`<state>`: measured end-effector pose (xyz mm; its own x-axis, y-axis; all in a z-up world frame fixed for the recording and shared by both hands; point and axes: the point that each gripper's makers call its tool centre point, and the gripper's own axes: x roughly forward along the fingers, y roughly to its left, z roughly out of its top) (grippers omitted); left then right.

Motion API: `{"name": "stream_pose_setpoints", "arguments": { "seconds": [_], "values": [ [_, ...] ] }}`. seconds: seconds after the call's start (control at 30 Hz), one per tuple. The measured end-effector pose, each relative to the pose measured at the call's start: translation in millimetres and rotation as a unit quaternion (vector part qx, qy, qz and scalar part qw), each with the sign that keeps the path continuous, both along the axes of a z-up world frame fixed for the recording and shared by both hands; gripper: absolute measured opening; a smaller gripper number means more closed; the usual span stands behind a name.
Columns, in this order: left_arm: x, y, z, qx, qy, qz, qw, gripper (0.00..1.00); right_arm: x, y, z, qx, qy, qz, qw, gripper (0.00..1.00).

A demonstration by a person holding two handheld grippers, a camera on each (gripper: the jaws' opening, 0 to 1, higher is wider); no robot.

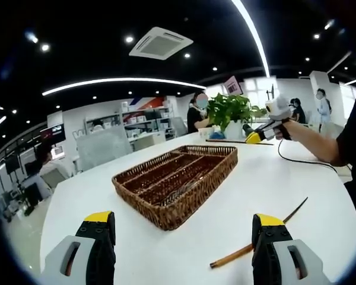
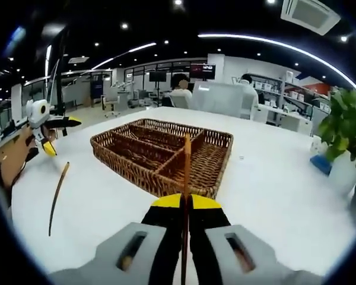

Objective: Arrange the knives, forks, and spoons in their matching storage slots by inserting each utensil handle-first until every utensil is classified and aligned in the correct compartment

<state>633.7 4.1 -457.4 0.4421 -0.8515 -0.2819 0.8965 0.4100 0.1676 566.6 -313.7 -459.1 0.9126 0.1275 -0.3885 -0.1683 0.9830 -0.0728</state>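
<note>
1. Plant pot (image 1: 233, 127) stands behind the wicker tray (image 1: 177, 181) on white table (image 1: 285, 178); a 2nd brown utensil (image 1: 258, 241) lies loose beside tray, nothing blocking tray's open top.
2. Table edge lies near left gripper (image 1: 184, 237); plenty of bare top round tray.
3. Right gripper (image 2: 186, 205) clenched on thin brown utensil (image 2: 187, 172), long axis pointing fwd over tray's near rim. Left jaws wide apart, holding nothing.

One wicker tray (image 1: 177, 184), two wooden utensils (image 1: 258, 240) (image 2: 186, 178), one potted plant (image 1: 232, 113)
</note>
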Motion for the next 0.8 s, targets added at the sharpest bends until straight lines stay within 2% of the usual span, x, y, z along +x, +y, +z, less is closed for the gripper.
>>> {"name": "stream_pose_setpoints", "arguments": {
  "seconds": [0.33, 0.43, 0.8],
  "values": [
    [0.2, 0.1, 0.3, -0.001, 0.001, 0.001, 1.0000, 1.00, 16.4, -17.6, 2.9, 0.008, 0.005, -0.014, 0.9998, 0.00],
    [0.6, 0.6, 0.6, -0.002, 0.001, 0.001, 1.0000, 1.00, 21.8, -18.1, 7.9, 0.016, 0.005, -0.015, 0.9997, 0.00],
    [-1.8, -0.1, 2.2, -0.002, -0.001, 0.000, 1.0000, 1.00, 45.9, -14.3, 14.4, 0.010, 0.010, -0.020, 0.9997, 0.00]
  ]
}}
